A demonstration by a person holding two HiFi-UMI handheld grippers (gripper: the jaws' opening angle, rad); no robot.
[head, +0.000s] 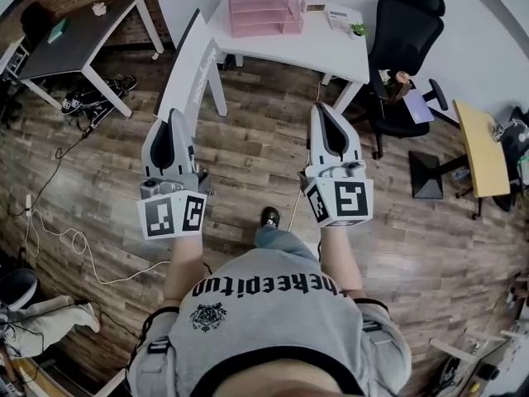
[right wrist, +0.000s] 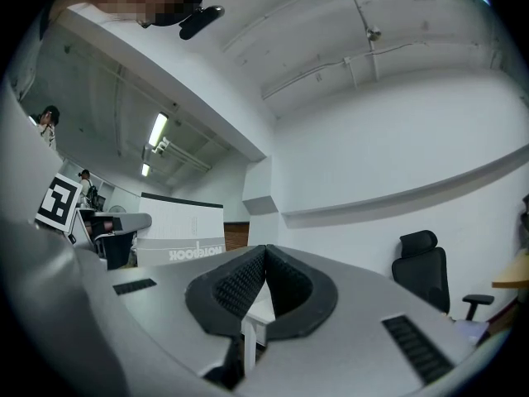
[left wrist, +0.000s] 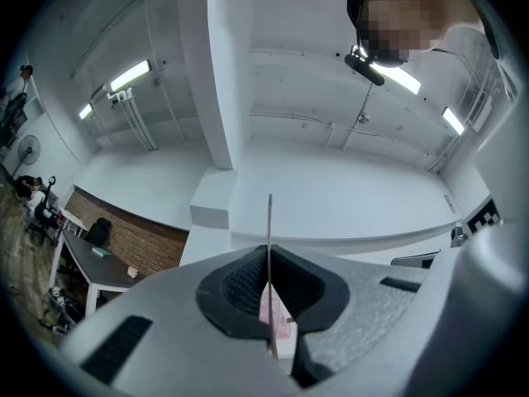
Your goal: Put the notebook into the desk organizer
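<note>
A white notebook (head: 192, 69) with a dark edge is held upright over the floor, with my left gripper (head: 172, 116) shut on its lower end. In the left gripper view it shows edge-on as a thin line (left wrist: 269, 255) between the pads. From the right gripper view its cover (right wrist: 183, 240) shows with the print upside down. The pink desk organizer (head: 263, 5) stands on the white table (head: 331, 52) ahead, and a bit of pink (left wrist: 279, 319) shows past the left jaws. My right gripper (head: 321, 107) is shut with nothing in it, level with the left one.
A phone (head: 339, 15) and a small plant (head: 358, 29) sit on the white table. A black office chair (head: 405, 31) stands to its right, and a yellow table (head: 481, 147) further right. A dark desk (head: 74, 40), shoes and cables (head: 58, 230) lie left on the wood floor.
</note>
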